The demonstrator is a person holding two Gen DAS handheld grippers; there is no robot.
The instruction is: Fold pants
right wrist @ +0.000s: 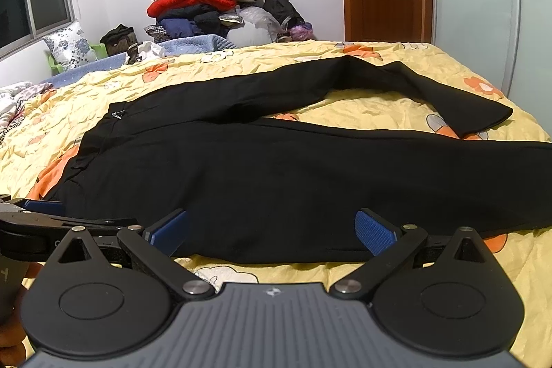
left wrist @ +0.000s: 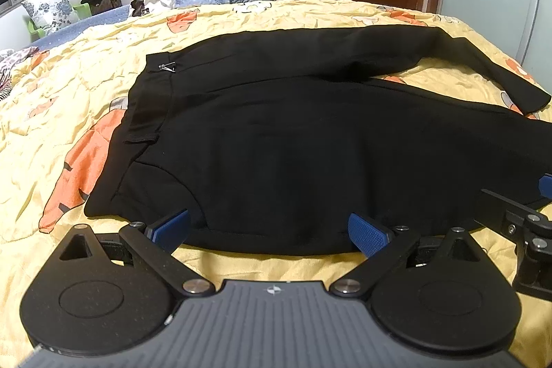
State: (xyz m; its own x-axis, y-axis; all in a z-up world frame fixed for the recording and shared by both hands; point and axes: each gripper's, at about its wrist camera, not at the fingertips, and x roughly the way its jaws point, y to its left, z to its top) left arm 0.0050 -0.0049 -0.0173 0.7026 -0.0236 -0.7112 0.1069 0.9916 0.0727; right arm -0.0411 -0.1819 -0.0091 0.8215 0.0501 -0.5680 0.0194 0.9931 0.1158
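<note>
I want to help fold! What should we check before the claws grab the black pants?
1. Left claw open: ok, pads spread wide.
2. Right claw open: ok, pads spread wide.
3. Both claws at the pants' near edge: ok, cloth lies between the pads, not pinched yet.
4. Pants lying flat on the yellow quilt: mostly ok.
5. Far leg straight: not ok, it bends back toward us.
6. Nothing lying on the pants: ok.
</note>
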